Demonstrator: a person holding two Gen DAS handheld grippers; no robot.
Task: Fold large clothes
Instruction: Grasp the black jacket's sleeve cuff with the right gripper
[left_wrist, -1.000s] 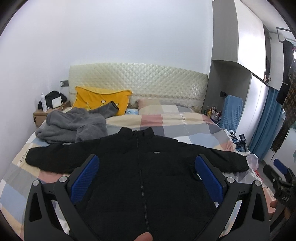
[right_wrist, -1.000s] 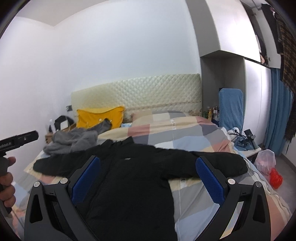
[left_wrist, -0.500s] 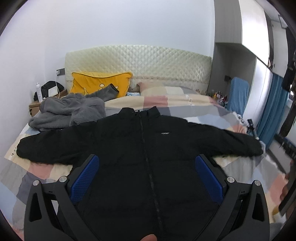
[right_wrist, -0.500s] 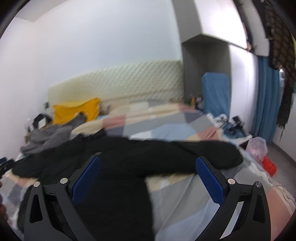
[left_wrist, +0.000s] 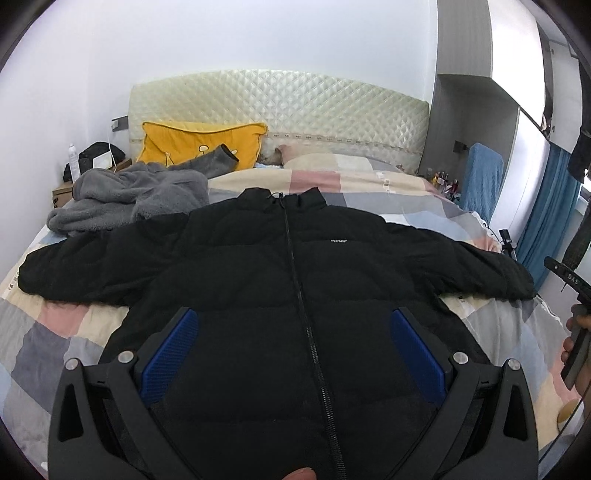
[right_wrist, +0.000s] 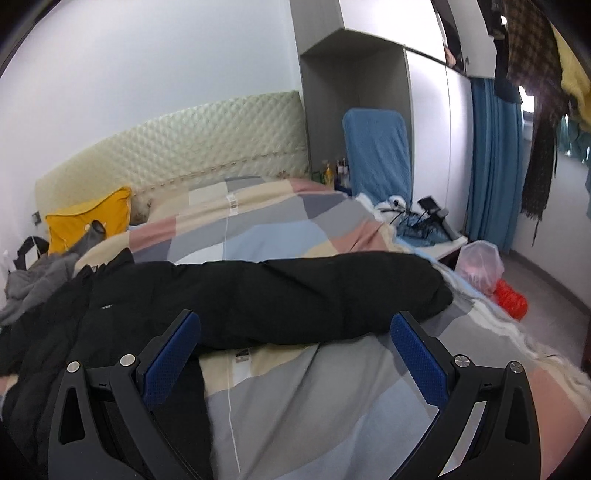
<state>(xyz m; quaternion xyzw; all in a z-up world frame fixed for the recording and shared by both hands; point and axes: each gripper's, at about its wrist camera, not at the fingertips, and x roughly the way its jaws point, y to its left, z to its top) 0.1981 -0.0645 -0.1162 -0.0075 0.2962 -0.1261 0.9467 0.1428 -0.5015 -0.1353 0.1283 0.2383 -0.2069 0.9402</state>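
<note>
Above bed (left_wrist: 66, 332): left tongs (left_wrist: 295, 345) wide, hover level over black jacket (left_wrist: 295, 280) front; right tongs (right_wrist: 295, 349) wide, empty, near jacket sleeve (right_wrist: 332, 295).

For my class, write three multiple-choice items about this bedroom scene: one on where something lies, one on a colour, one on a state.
1. Where does the grey fleece garment lie?
A. on the floor
B. on the bed near the yellow pillow
C. over the blue chair

2. What colour are the gripper pads?
A. blue
B. red
C. white

3. How is the black jacket lying?
A. folded in half
B. rolled up
C. spread flat, zipped, sleeves out

Answers:
1 B, it is heaped just in front of the pillow.
2 A, both pads show blue.
3 C, each sleeve stretches sideways across the quilt.
</note>
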